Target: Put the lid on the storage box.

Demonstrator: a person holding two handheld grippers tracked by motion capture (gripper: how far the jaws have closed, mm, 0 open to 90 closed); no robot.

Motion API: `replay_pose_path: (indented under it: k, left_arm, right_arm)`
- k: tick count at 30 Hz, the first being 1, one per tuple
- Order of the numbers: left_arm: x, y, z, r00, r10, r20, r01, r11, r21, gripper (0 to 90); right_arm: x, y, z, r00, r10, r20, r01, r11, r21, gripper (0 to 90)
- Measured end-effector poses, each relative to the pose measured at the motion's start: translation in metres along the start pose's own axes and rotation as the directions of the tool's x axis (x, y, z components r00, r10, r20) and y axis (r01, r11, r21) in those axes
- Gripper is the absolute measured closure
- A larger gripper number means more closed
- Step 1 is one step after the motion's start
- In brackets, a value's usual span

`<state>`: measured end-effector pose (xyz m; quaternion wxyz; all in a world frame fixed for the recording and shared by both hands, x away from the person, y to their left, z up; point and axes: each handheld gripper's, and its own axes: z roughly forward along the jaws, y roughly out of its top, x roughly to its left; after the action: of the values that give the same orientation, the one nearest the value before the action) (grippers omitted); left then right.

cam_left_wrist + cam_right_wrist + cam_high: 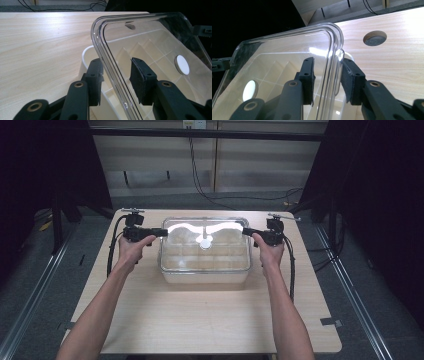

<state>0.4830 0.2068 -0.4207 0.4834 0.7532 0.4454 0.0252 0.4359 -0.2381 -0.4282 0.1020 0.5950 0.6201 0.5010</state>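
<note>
High view: a clear lid [205, 245] rests on a white divided box [205, 276] mid-desk [200, 320], a hand-held gripper at each end. Left gripper view: the left hand-held gripper [116, 78] is spread, straddling the lid's rim. Right gripper view: the right hand-held gripper [327, 80] is likewise spread around the rim.

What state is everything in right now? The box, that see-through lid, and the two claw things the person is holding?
Clear lid: lifted and tilted above the box, its opposite edges between the grippers' jaws.
Box: uncovered, resting on the table; its divided compartments look empty.
Left gripper: open, jaws either side of the lid's rim, not clamped.
Right gripper: open, jaws either side of the lid's rim, a gap showing.
</note>
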Motion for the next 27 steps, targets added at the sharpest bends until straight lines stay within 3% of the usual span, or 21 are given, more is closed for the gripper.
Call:
replay_pose_path:
  k: [11, 19, 20, 21, 27]
  left_arm:
    - [0.004, -0.006, 0.009, 0.9994, -0.036, -0.002, 0.036, 0.9992, 0.017, 59.0]
    - [0.002, -0.016, 0.020, 0.9991, -0.015, -0.040, 0.017, 0.9980, 0.061, 48.8]
    - [0.002, -0.018, 0.020, 0.9989, 0.003, -0.048, 0.000, 0.9981, 0.061, 48.4]
    - [0.003, -0.020, 0.017, 0.9995, -0.013, -0.030, 0.015, 0.9984, 0.055, 46.2]
    - [0.002, -0.024, 0.002, 0.9986, 0.009, -0.053, -0.007, 0.9997, 0.022, 37.4]
  right_arm:
    - [-0.003, -0.004, 0.008, 0.9995, -0.003, 0.031, 0.002, 0.999, 0.035, 61.6]
    - [-0.001, -0.012, 0.019, 0.9947, -0.034, 0.097, 0.027, 0.997, 0.071, 53.0]
    - [0.000, -0.013, 0.020, 0.9903, -0.062, 0.124, 0.052, 0.995, 0.083, 51.4]
    - [0.000, -0.015, 0.020, 0.9885, -0.077, 0.130, 0.066, 0.994, 0.084, 46.2]
    - [-0.003, -0.018, 0.010, 0.9947, -0.042, 0.093, 0.039, 0.999, 0.036, 40.0]
